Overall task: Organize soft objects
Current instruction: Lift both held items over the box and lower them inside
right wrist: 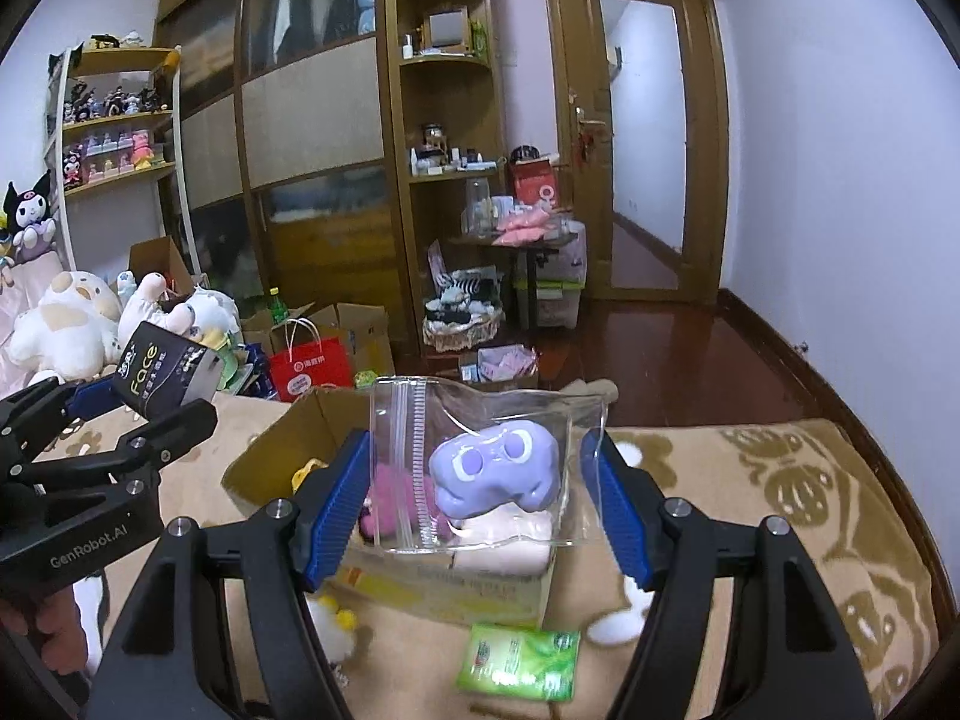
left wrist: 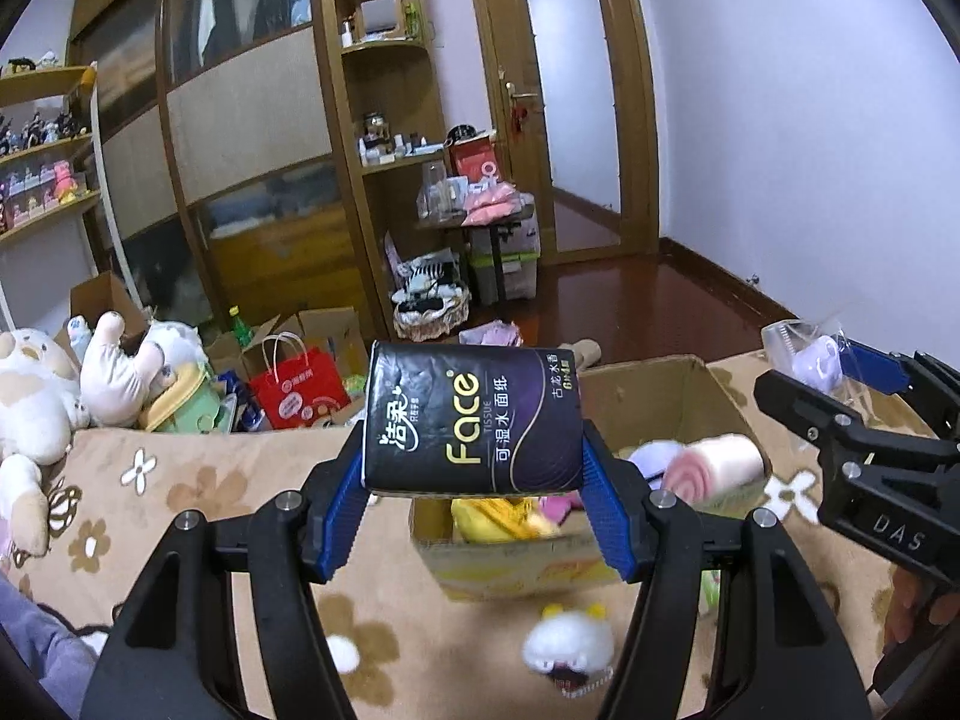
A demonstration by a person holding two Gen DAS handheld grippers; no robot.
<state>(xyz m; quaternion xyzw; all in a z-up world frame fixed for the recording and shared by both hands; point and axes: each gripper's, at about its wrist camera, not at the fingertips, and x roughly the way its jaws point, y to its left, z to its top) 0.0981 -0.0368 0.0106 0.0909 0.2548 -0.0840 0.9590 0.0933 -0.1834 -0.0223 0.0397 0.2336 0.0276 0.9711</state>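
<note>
A black tissue pack sits clamped between the blue pads of the left gripper, at centre frame, raised above an open cardboard box. The right gripper is clamped on a clear zip bag holding a purple squishy toy, also over the box. The slick bag could slip from the pads and fall outside the box onto the floral bed cover. Both grippers hang close together, so they might collide. A green packet and a small white plush lie in front of the box.
</note>
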